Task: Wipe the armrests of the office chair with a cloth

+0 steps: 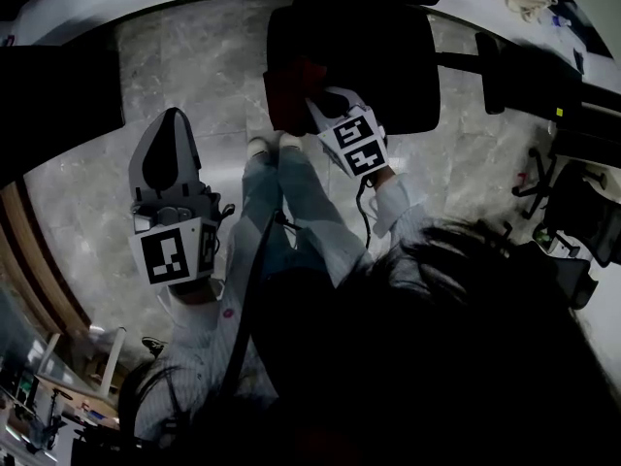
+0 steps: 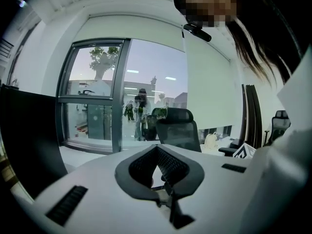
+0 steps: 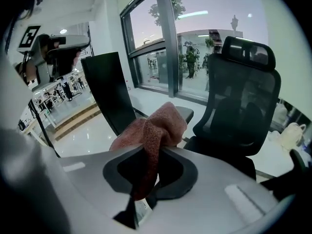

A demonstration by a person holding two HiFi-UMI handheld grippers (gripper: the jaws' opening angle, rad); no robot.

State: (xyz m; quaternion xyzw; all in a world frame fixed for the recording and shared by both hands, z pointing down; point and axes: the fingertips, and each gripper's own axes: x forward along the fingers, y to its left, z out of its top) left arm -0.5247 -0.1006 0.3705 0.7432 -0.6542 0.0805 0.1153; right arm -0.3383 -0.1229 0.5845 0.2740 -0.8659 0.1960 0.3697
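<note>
Before office window [image 3: 195, 48], right tool [image 3: 157, 147] pinches pink cloth [image 3: 155, 126]; left tool [image 2: 157, 148] jaws together.

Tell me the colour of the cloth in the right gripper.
Reddish pink. The cloth shows best in the right gripper view.

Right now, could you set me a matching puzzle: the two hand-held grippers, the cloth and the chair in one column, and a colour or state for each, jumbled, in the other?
Column one
1. left hand-held gripper
2. right hand-held gripper
3. cloth
4. office chair

Column two
A. black, with a headrest
B. pinkish red, bunched up
C. shut, nothing between its jaws
D. clamped on fabric

Pairs: 1-C, 2-D, 3-B, 4-A.
</note>
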